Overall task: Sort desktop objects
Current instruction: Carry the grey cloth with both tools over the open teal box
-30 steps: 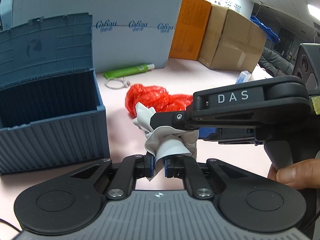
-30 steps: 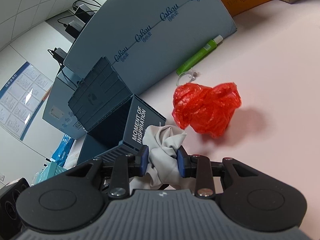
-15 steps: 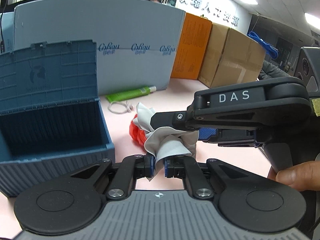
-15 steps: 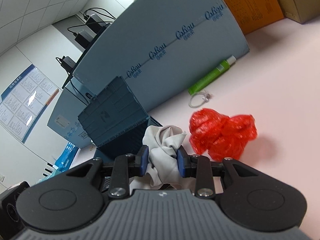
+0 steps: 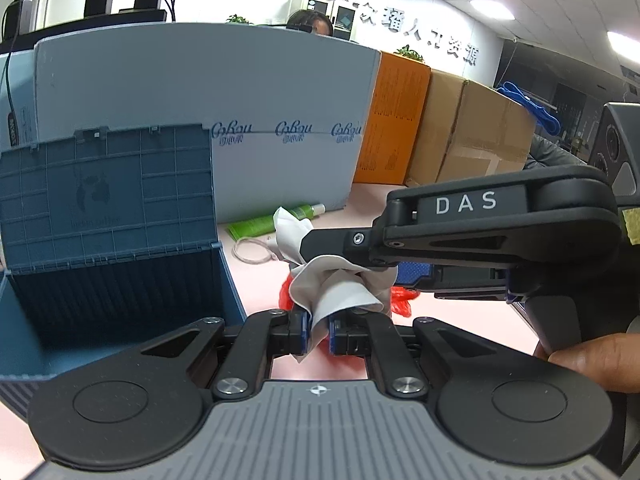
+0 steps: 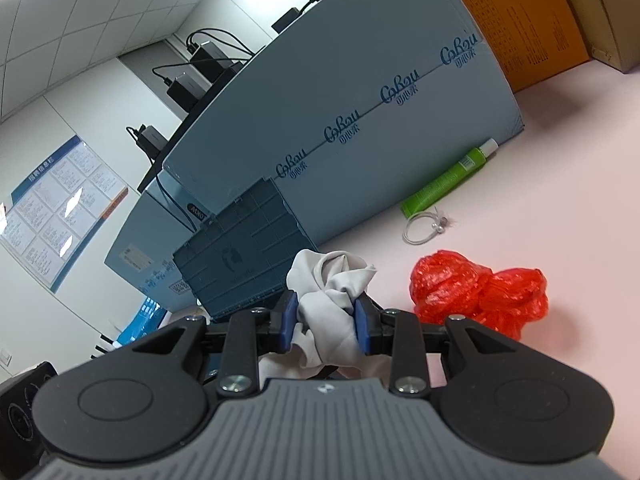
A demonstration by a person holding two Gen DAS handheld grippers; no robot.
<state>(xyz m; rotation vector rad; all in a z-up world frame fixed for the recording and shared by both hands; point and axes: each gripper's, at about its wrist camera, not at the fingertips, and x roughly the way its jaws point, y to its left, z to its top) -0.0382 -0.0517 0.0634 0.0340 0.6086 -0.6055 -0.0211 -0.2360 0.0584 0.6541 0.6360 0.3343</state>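
Both jaws clamped on the cloth (image 5: 340, 280); if I pull them apart, the left's thin pinch slips before the bin (image 5: 120, 292).

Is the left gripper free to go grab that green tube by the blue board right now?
Probably not. The left gripper is shut on the grey cloth, which the right gripper also clamps. The green tube lies open on the pink table, but the cloth must go first.

Red bag (image 5: 401, 298) mostly hidden behind cloth (image 5: 338, 286).
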